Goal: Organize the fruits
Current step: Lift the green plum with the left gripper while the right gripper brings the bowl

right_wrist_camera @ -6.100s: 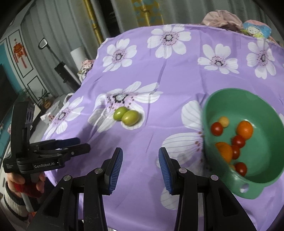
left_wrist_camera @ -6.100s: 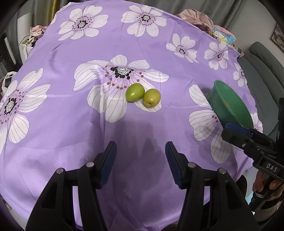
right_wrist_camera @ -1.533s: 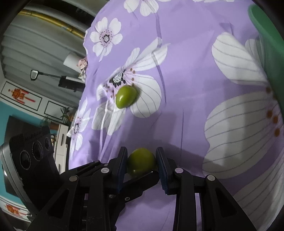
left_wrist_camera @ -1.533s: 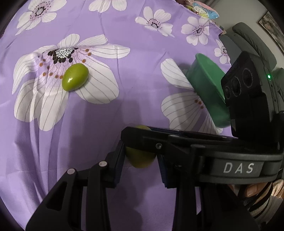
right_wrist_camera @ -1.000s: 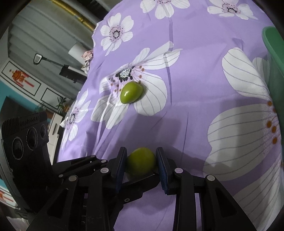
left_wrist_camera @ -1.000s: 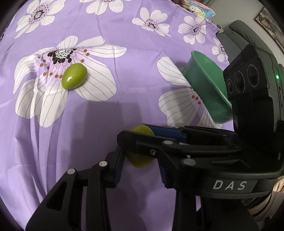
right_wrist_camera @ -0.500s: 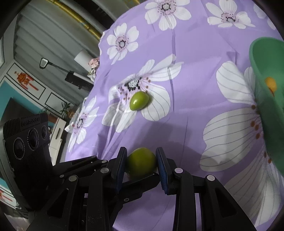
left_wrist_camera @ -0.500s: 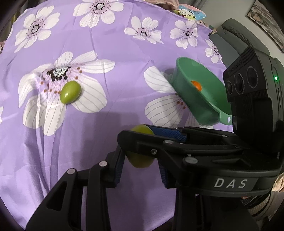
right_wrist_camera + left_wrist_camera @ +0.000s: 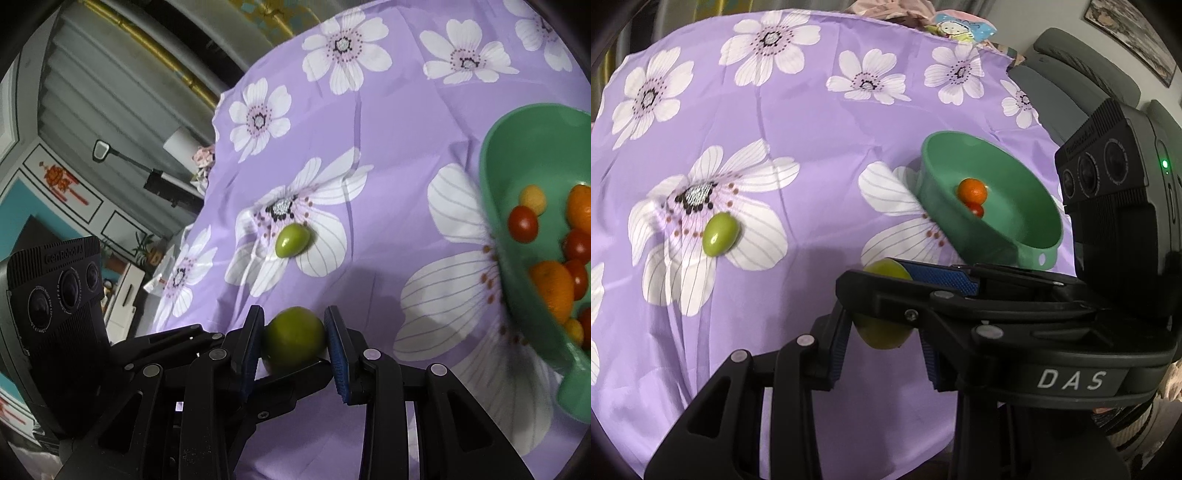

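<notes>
Right wrist view: a green fruit [image 9: 294, 334] was seen pinched between the blue pads of the right gripper [image 9: 294, 338], held above the purple floral tablecloth [image 9: 388, 122]. From the left wrist view, the same fruit [image 9: 886, 332] was also clamped by the left gripper [image 9: 882, 345], whose fingers crossed under the right one. A second green fruit [image 9: 718, 234] was seen lying on a white flower print, well apart. To the right, a green bowl [image 9: 1027, 243] was seen holding oranges [image 9: 554, 291] and cherry tomatoes [image 9: 522, 223].
</notes>
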A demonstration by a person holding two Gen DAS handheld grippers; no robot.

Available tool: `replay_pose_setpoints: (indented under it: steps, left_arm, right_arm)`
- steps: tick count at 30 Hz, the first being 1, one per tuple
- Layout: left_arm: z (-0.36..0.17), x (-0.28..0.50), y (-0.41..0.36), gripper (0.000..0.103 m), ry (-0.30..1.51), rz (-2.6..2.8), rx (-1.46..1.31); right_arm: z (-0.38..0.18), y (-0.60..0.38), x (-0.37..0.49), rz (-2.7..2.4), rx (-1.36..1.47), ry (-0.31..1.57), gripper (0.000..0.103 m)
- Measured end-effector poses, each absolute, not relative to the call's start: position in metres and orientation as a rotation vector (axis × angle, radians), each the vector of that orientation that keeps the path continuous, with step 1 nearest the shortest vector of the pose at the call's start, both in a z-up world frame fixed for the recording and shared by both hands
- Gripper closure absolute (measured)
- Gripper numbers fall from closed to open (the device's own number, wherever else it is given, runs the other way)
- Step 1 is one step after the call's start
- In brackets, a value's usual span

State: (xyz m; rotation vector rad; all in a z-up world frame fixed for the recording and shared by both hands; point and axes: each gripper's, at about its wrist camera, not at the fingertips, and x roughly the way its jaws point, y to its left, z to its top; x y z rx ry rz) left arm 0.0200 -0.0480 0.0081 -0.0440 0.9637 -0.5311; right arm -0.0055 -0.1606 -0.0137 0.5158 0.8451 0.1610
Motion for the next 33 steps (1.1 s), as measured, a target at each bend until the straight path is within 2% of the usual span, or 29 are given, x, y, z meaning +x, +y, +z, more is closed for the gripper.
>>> replay_pose_setpoints:
  steps: [33]
  left_arm:
    - [0.038, 0.028, -0.119, 0.069, 0.897, -0.639, 0.116]
  right_arm:
    - [0.019, -0.212, -0.051, 0.057, 0.583, 0.676, 0.067]
